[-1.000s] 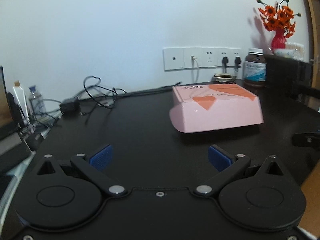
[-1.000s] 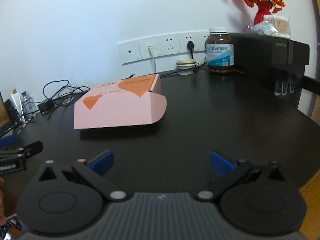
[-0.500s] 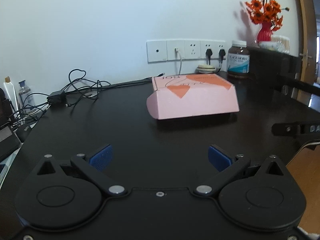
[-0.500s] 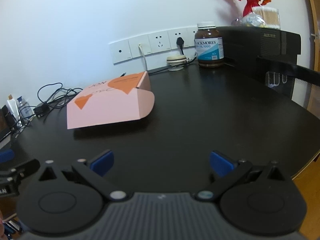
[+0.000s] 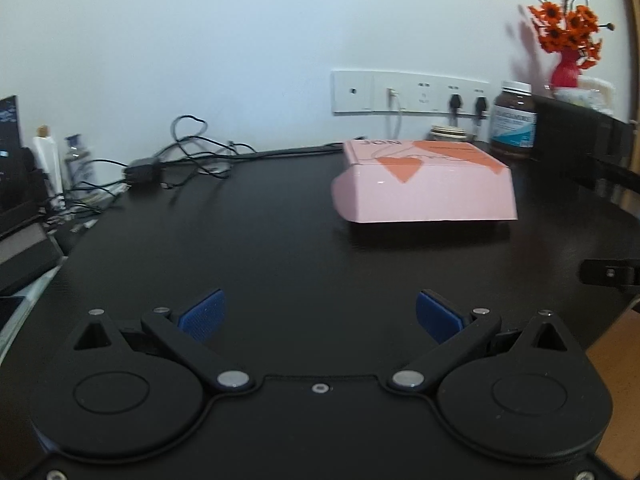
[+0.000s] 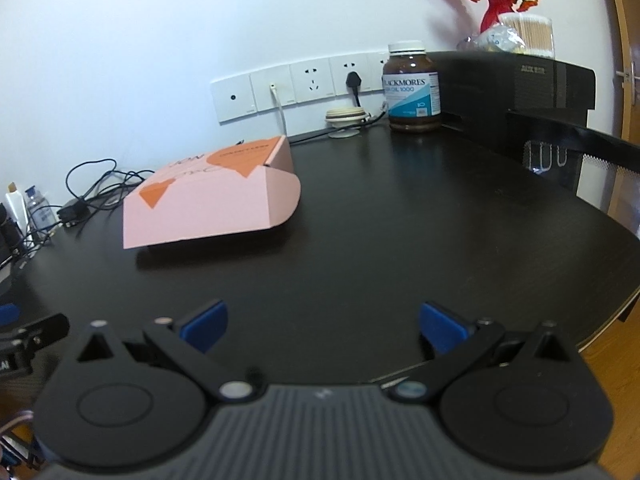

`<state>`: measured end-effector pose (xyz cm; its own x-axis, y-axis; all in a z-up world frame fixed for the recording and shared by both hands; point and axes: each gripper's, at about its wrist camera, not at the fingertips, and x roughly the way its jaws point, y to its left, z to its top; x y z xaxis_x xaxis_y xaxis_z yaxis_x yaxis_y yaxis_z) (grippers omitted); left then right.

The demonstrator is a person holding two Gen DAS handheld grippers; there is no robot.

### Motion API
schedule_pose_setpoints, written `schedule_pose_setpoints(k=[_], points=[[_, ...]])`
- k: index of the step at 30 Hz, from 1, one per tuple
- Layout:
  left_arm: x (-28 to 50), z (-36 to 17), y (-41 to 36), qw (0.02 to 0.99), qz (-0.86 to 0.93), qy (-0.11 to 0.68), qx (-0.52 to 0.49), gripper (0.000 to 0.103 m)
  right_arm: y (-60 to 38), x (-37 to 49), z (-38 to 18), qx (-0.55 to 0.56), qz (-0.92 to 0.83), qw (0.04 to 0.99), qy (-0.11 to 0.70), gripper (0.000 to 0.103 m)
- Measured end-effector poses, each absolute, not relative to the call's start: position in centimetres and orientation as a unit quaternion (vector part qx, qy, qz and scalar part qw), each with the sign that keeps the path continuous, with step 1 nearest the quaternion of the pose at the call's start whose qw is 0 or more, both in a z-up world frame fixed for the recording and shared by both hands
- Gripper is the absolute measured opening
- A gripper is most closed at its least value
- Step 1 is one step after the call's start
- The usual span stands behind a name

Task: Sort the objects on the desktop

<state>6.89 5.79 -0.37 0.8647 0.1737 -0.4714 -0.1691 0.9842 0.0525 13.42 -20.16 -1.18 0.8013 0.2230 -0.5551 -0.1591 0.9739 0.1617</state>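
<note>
Pink cardboard box (image 5: 424, 190) lies flat mid-desk (image 5: 260, 240), well ahead of both tools. Your left gripper (image 5: 320, 312) and right gripper (image 6: 324, 322) hover with jaws wide apart and empty, apparently ready for an approach from each side.

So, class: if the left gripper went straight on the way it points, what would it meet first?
Probably bare table; the left gripper is open, the pink box lies right of its line. Depth is unclear.
</note>
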Motion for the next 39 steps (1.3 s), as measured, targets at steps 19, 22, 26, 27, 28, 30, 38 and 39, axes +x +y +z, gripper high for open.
schedule_pose_setpoints(k=[19, 22, 26, 27, 28, 30, 38, 39], points=[[6.9, -0.7, 6.1, 0.956, 0.08, 0.282, -0.02, 0.103, -20.4, 13.1, -1.5, 0.051, 0.086, 0.95, 0.296, 0.102], [7.0, -0.9, 6.1, 0.955, 0.079, 0.286, -0.025, 0.103, -20.5, 13.1, -1.4, 0.053, 0.087, 0.95, 0.296, 0.102], [7.2, -1.1, 6.0, 0.952, 0.07, 0.296, -0.028, 0.103, -20.5, 13.1, -1.4, 0.052, 0.084, 0.95, 0.296, 0.102], [7.2, -1.2, 6.0, 0.952, 0.069, 0.298, -0.028, 0.103, -20.5, 13.1, -1.4, 0.052, 0.084, 0.95, 0.296, 0.102], [7.2, -1.3, 5.8, 0.951, 0.069, 0.299, -0.027, 0.103, -20.5, 13.1, -1.4, 0.051, 0.084, 0.95, 0.296, 0.102], [7.2, -1.4, 5.7, 0.951, 0.069, 0.3, -0.023, 0.103, -20.4, 13.0, -1.5, 0.047, 0.083, 0.951, 0.296, 0.102], [7.0, -1.4, 5.9, 0.951, 0.077, 0.299, -0.025, 0.103, -20.1, 13.1, -1.6, 0.043, 0.081, 0.951, 0.295, 0.102], [7.0, -1.4, 6.0, 0.951, 0.078, 0.299, -0.025, 0.103, -20.1, 13.1, -1.6, 0.042, 0.081, 0.951, 0.295, 0.102]])
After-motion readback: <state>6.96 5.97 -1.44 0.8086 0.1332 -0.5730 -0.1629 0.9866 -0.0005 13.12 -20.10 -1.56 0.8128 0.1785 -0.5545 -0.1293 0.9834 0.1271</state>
